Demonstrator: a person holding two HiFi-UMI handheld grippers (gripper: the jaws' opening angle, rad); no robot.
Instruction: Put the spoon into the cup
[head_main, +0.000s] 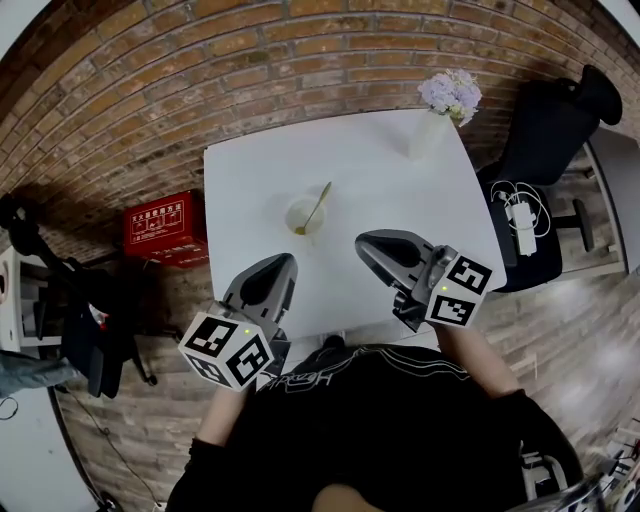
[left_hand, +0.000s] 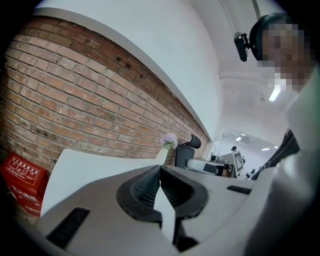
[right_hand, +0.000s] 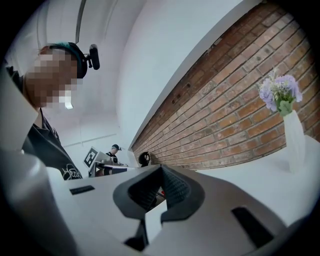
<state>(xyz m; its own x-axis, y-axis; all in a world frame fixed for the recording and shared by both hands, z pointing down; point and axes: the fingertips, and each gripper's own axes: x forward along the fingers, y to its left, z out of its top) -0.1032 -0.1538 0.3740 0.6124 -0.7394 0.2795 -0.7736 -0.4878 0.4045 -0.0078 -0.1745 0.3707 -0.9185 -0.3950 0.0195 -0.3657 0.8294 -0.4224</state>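
Observation:
A white cup (head_main: 303, 216) stands near the middle of the white table (head_main: 400, 190). A gold spoon (head_main: 318, 207) rests in it, bowl down, with its handle leaning out toward the far right. My left gripper (head_main: 287, 260) hangs over the table's near edge, just short of the cup, with its jaws closed and nothing between them (left_hand: 160, 167). To the right of the cup my right gripper (head_main: 363, 242) is also shut and empty (right_hand: 161, 167). Neither gripper view shows the cup or the spoon.
A white vase of pale purple flowers (head_main: 440, 115) stands at the table's far right corner. A red box (head_main: 165, 228) sits on the floor to the left. A black office chair (head_main: 545, 130) is to the right. A brick wall runs behind the table.

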